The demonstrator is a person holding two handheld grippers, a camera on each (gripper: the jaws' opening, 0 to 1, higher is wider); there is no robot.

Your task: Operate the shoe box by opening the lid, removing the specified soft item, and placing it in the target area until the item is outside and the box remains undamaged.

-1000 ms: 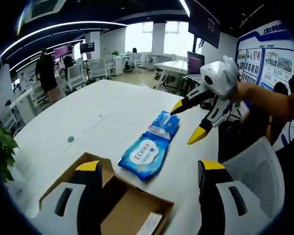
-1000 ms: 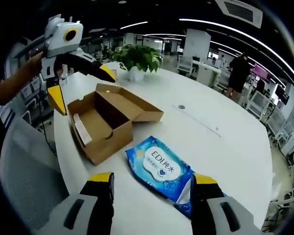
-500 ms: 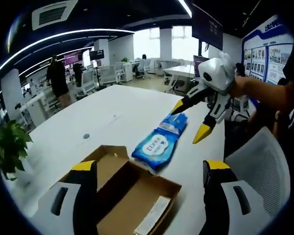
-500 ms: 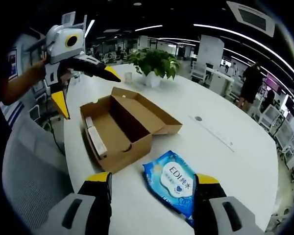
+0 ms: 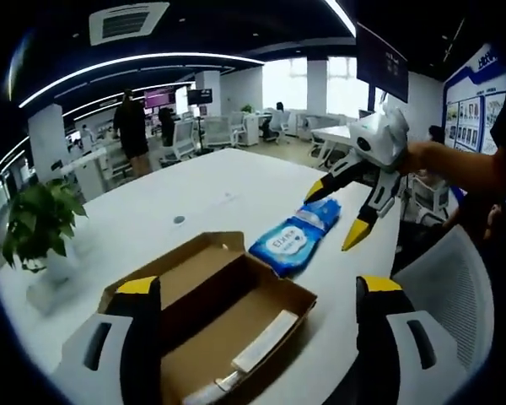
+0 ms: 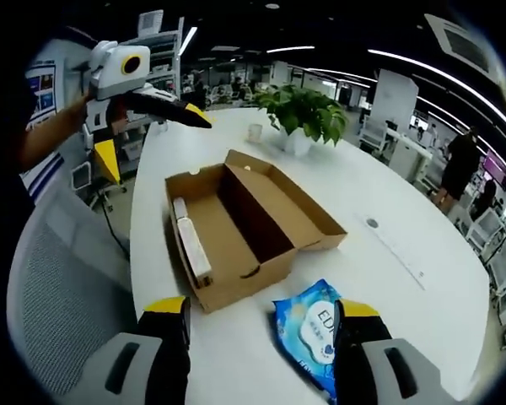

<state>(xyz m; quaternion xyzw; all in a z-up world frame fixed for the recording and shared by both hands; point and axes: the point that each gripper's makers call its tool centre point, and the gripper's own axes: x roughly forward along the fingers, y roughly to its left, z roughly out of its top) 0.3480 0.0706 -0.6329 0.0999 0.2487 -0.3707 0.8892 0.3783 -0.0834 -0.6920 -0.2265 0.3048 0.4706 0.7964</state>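
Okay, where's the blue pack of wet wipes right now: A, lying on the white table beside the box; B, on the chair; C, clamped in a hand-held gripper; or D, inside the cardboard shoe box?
A: the blue wet-wipe pack lies flat on the white table just outside the open brown cardboard shoe box, with nothing gripping it.

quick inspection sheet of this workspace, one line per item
surface: white table, mostly bare
job's things: shoe box open, lid folded back; blue wipes pack outside, flat on the table beside it
clutter: white paper strip in the box; potted plant
grippers: left gripper and right gripper open, empty, above the table
cables: nothing seen
surroundings: open office, grey mesh chair, desks, a person standing far off
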